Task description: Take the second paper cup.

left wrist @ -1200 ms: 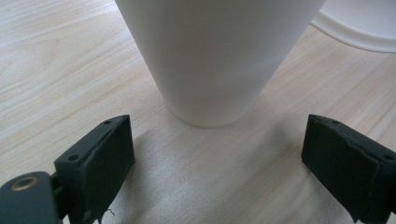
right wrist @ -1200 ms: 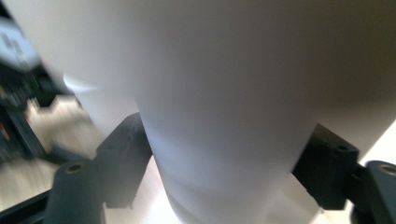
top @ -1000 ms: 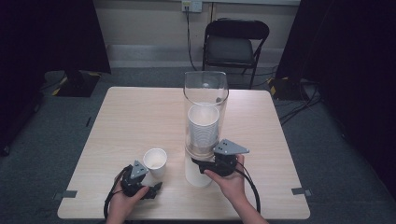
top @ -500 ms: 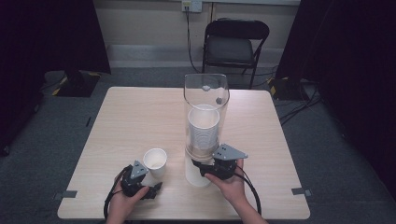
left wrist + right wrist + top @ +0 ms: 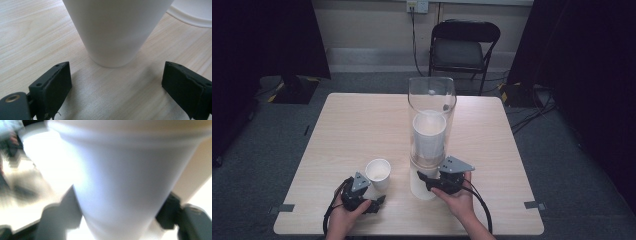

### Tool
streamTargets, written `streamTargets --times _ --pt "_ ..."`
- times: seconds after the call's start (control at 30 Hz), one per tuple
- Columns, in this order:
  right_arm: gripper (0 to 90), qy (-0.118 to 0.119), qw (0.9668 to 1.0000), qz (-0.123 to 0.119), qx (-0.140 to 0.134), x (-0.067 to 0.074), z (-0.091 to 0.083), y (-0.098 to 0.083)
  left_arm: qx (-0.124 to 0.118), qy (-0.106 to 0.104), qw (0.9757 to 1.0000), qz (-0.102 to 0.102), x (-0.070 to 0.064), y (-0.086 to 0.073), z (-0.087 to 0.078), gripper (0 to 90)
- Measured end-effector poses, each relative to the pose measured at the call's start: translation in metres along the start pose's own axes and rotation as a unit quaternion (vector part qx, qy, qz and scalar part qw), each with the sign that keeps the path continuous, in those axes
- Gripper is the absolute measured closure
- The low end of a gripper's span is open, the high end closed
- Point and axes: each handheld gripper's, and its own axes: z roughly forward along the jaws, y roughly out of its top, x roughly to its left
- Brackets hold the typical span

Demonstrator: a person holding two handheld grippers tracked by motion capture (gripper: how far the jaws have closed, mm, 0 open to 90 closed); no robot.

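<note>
Below the clear dispenser tube (image 5: 432, 122), the bottom cup (image 5: 125, 185) of the stack is gripped by the right claw (image 5: 428, 181), probably to be pulled free. One loose cup (image 5: 378, 173) is stood left of the tube, just ahead of the left claw (image 5: 379, 201), whose jaws are spread wide and empty. Count: two claws, one tube, one loose cup; stacked cups cannot be counted.

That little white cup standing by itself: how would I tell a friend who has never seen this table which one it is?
Start at the tall clear tube in the middle of the wooden table. Look toward the near left edge, just ahead of the left gripper: the small white cup stands there upright and open. Unlike the other cups, it is outside the tube, alone.
</note>
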Motion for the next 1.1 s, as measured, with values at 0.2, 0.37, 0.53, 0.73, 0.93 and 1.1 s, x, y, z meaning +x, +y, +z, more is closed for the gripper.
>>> streamTargets --times 0.2,0.37,0.53,0.73,0.93,1.1 --pt "34.2 0.012 0.9977 0.011 0.066 -0.001 -0.005 -0.035 0.002 -0.001 1.0 0.005 0.0 0.0 0.0 7.1" --pt "32.8 0.02 0.9964 -0.004 0.082 -0.012 -0.008 -0.032 0.004 -0.001 1.0 0.007 0.001 0.0 0.0 6.6" --pt "32.5 0.024 0.9964 -0.01 0.08 -0.013 -0.016 -0.038 0.004 -0.002 1.0 0.007 0.001 0.0 0.0 6.6" --pt "32.6 0.026 0.9954 -0.03 0.087 -0.016 -0.023 -0.039 0.004 -0.002 1.0 0.007 0.001 0.0 0.0 6.6" --pt "32.5 0.015 0.9941 -0.033 0.103 -0.023 -0.031 -0.044 0.004 -0.001 1.0 0.007 0.001 0.0 0.0 6.6" --pt "31.8 -0.008 0.9959 -0.015 0.089 -0.037 -0.045 -0.049 0.004 -0.002 1.0 0.007 0.001 0.0 0.0 6.6"
